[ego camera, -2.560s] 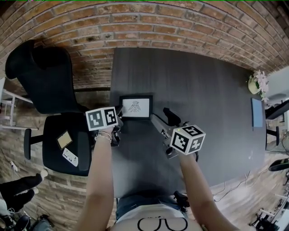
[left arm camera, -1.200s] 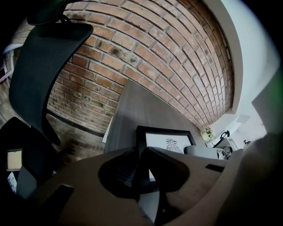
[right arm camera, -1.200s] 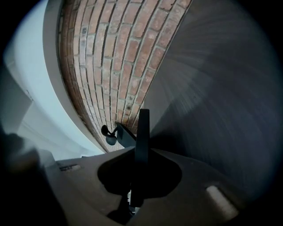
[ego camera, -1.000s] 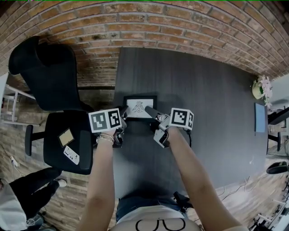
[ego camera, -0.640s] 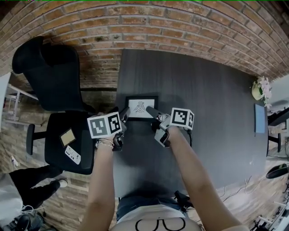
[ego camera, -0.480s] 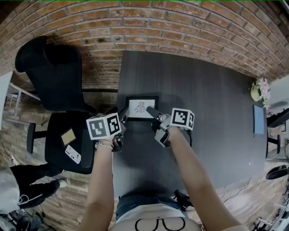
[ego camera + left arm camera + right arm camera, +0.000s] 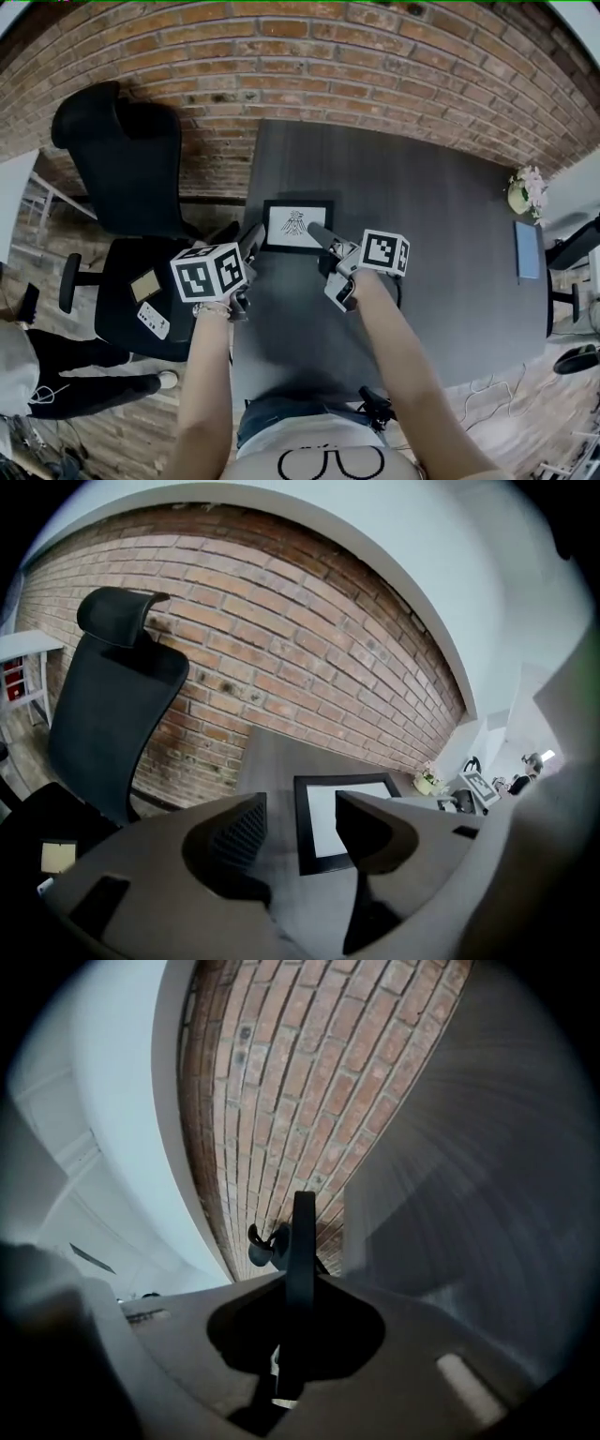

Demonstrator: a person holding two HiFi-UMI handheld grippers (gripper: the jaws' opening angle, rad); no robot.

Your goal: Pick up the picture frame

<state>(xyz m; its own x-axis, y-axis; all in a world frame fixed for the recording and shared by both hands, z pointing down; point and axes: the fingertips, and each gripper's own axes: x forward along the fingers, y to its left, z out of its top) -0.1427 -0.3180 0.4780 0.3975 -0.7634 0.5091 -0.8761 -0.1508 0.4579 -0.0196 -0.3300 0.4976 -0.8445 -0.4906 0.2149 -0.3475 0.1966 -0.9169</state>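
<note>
The picture frame (image 7: pixel 297 225), black with a white print, is over the dark table (image 7: pixel 422 216) near its left edge. My right gripper (image 7: pixel 316 232) is shut on the frame's near right edge. In the right gripper view the frame (image 7: pixel 303 1232) stands edge-on, a thin dark strip between the closed jaws of the right gripper (image 7: pixel 300 1283). My left gripper (image 7: pixel 253 236) is just left of the frame, clear of it. In the left gripper view the left gripper (image 7: pixel 300 808) is open with nothing gripped, and the frame (image 7: pixel 349 819) shows beyond its jaws.
A black office chair (image 7: pixel 122 178) stands left of the table, with a remote (image 7: pixel 145 323) and a card (image 7: pixel 142 286) on its seat. A flower pot (image 7: pixel 525 187) and a blue flat thing (image 7: pixel 527 251) are at the table's right end. A person's legs (image 7: pixel 56 375) are at lower left.
The left gripper has opened, let go of the frame's left edge and drawn back toward me. Both grippers have risen, the right one keeping hold of the frame.
</note>
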